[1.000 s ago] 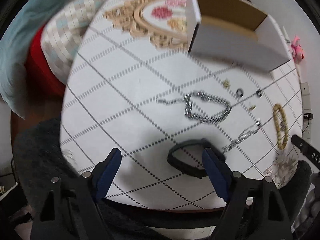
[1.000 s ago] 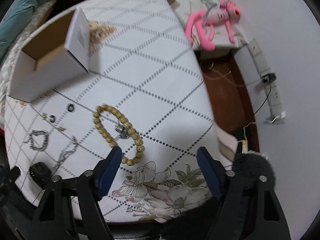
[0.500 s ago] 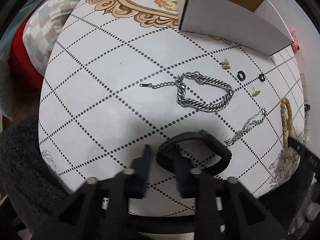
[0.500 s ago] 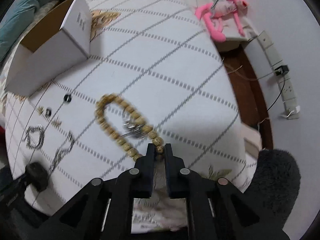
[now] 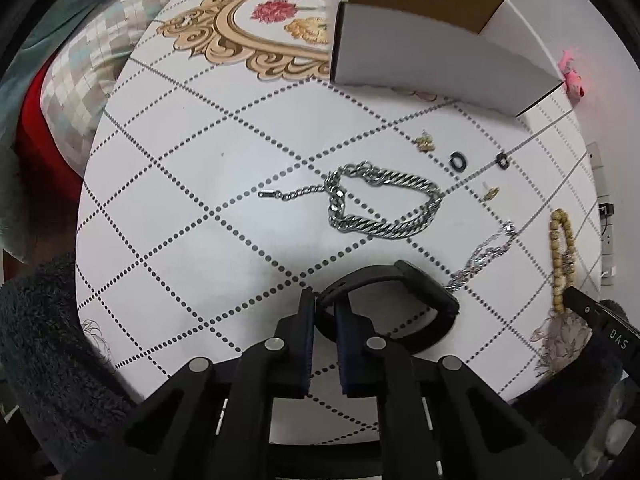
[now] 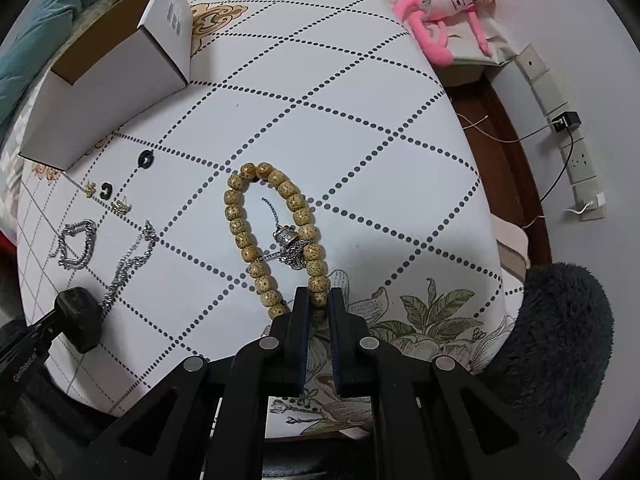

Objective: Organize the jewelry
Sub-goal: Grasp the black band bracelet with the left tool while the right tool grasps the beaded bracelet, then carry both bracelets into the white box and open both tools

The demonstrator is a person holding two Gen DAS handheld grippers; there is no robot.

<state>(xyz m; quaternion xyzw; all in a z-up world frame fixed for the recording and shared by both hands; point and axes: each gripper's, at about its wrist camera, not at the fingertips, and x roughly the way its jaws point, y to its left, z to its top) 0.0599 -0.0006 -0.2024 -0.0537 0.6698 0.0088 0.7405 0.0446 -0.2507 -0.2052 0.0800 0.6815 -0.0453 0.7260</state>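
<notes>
My left gripper (image 5: 325,304) is shut on the near edge of a black band bracelet (image 5: 424,290) that lies on the white dotted tablecloth. My right gripper (image 6: 319,298) is shut on the near end of a tan bead bracelet (image 6: 240,216) with a small silver charm (image 6: 289,242) across it. A thick silver chain (image 5: 380,200) and a thin silver chain (image 5: 482,254) lie beyond the black band. Two black rings (image 5: 458,161), (image 5: 502,161) and small gold earrings (image 5: 425,142) lie near an open white cardboard box (image 5: 432,56).
The box also shows in the right wrist view (image 6: 108,80) at the far left. A pink plush toy (image 6: 448,4) lies beyond the table's far right edge. A power strip (image 6: 568,148) with cables sits on the floor to the right. A checked cushion (image 5: 88,76) lies left of the table.
Both grippers were open a second ago and have closed: the left on the black band, the right on the bead bracelet. Both moved forward and lower over the table.
</notes>
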